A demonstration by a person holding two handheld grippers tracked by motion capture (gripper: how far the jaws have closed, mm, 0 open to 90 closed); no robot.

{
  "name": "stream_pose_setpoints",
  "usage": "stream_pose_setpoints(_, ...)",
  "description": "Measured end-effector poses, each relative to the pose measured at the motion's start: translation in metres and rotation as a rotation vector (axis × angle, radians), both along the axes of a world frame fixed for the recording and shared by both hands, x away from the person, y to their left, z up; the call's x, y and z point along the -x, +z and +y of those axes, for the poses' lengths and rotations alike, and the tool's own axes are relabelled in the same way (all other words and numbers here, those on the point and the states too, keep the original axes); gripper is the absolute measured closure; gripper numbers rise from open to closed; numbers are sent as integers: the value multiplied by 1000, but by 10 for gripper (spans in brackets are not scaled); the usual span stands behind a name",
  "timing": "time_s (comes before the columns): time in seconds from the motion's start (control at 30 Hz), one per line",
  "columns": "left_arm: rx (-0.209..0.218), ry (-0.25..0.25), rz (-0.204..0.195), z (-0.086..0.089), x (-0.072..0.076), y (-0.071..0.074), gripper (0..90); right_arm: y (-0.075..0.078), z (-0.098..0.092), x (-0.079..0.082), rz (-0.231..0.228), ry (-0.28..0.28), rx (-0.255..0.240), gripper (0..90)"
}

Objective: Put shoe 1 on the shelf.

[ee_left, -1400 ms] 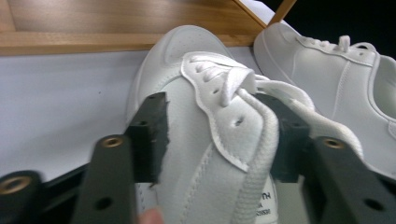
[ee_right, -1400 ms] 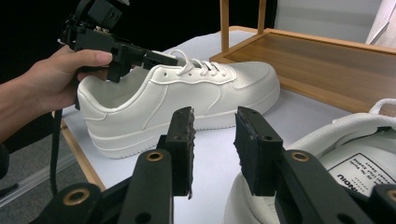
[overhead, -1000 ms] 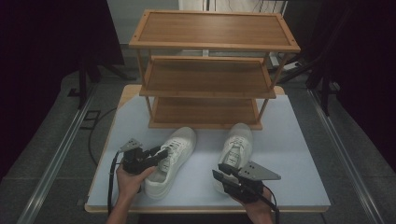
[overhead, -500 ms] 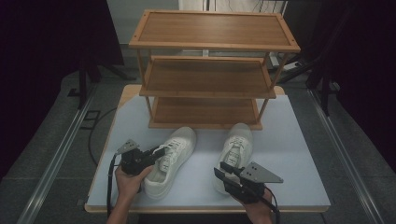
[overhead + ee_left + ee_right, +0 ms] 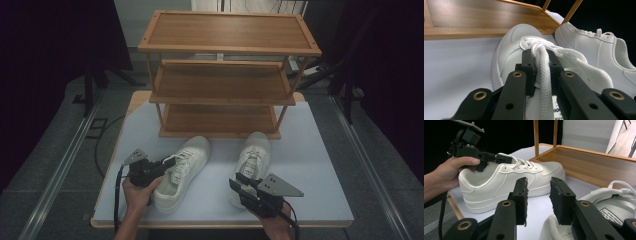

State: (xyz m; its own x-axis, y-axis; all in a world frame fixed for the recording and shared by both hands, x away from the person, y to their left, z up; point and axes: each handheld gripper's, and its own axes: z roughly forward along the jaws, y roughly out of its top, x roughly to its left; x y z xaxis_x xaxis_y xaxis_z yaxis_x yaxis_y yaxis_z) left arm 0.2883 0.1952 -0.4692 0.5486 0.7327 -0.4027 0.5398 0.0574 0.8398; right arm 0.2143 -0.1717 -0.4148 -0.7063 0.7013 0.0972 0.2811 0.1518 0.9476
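Note:
Two white sneakers stand on the table, toes toward the wooden rack. On the left shoe (image 5: 184,167) (image 5: 507,53) (image 5: 511,178), my left gripper (image 5: 172,161) (image 5: 540,53) (image 5: 504,158) has just been closing. Its pads now pinch the tongue and laces (image 5: 544,67) at the shoe's opening. My right gripper (image 5: 239,181) (image 5: 539,187) hovers open at the heel of the right shoe (image 5: 255,157) (image 5: 609,197) (image 5: 599,47), with only bare table between its pads.
A three-shelf wooden rack (image 5: 220,82) (image 5: 594,162) stands at the back of the pale table (image 5: 320,150), its lowest shelf just beyond the shoes' toes. The front table edge lies close under both hands. Dark floor and rails flank the table.
The left gripper's jaws have drawn together on the left shoe's tongue. Both hands and both shoes stay where they were.

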Motion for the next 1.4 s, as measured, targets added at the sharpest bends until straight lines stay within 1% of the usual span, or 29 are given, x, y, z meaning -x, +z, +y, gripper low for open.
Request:
stream_pose_setpoints(0.03,3,1,1,0,0,0,817,0,0,0,-2,-2,-2,662)
stream_pose_setpoints(0.07,16,-1,1,0,0,0,818,0,0,0,-2,-2,-4,662)
stream_pose_setpoints(0.1,16,-1,1,0,0,0,820,0,0,0,-2,-2,-4,662)
stream_pose_setpoints(0.13,38,-5,-1,1,0,1,820,1,0,0,-3,0,-3,661)
stream_pose_setpoints(0.17,38,-5,-1,1,0,1,821,1,0,0,-3,0,-3,661)
stream_pose_setpoints(0.2,65,-11,-4,2,0,3,822,1,-1,0,-3,-2,-4,661)
stream_pose_setpoints(0.23,65,-11,-4,2,0,3,822,1,-1,0,-3,-3,-5,661)
stream_pose_setpoints(0.27,85,-14,-7,2,1,4,822,1,-1,0,-3,-3,-5,661)
stream_pose_setpoints(0.33,108,-21,-14,2,2,7,822,2,-1,0,-6,-6,-6,661)
stream_pose_setpoints(0.43,130,-36,-25,1,5,12,822,2,-2,0,-7,-7,-7,661)
stream_pose_setpoints(0.5,143,-38,-32,-1,7,16,822,2,-2,0,-6,-6,-10,661)
stream_pose_setpoints(0.6,151,-41,-37,-2,8,19,822,3,-3,1,-6,-12,-15,660)
stream_pose_setpoints(0.63,169,-43,-41,-3,10,22,822,3,-4,2,-8,-13,-16,659)
stream_pose_setpoints(0.67,169,-43,-41,-3,10,22,822,3,-4,2,-8,-13,-16,659)
stream_pose_setpoints(0.73,202,-46,-48,-4,13,28,822,4,-7,3,-7,-21,-24,658)
stream_pose_setpoints(0.77,202,-46,-48,-4,13,28,822,5,-8,2,-8,-26,-26,658)
stream_pose_setpoints(0.83,219,-54,-61,-6,16,34,822,6,-10,2,-7,-28,-31,658)
stream_pose_setpoints(0.97,228,-58,-71,-8,17,40,822,6,-13,2,-5,-37,-40,658)
stream_pose_setpoints(1.03,245,-58,-74,-11,17,45,822,7,-15,1,-5,-43,-48,658)
stream_pose_setpoints(1.07,245,-58,-74,-11,17,45,822,7,-15,1,-5,-43,-48,658)
stream_pose_setpoints(1.1,255,-57,-80,-13,17,49,822,8,-16,1,-3,-45,-52,658)
stream_pose_setpoints(1.13,255,-57,-80,-13,17,49,822,8,-16,1,-3,-45,-52,658)
stream_pose_setpoints(1.17,258,-57,-89,-14,17,53,822,8,-17,0,-3,-55,-56,658)
stream_pose_setpoints(1.2,258,-57,-89,-14,17,53,822,8,-17,0,-3,-55,-56,658)
stream_pose_setpoints(1.3,266,-49,-103,-16,17,60,822,7,-18,-1,5,-58,-61,658)
stream_pose_setpoints(1.33,266,-49,-103,-16,17,60,822,6,-18,-1,6,-57,-60,658)
stream_pose_setpoints(1.37,274,-42,-109,-16,17,64,823,6,-17,-1,7,-58,-60,658)
stream_pose_setpoints(1.4,274,-42,-109,-16,17,64,823,6,-17,-1,8,-58,-60,658)
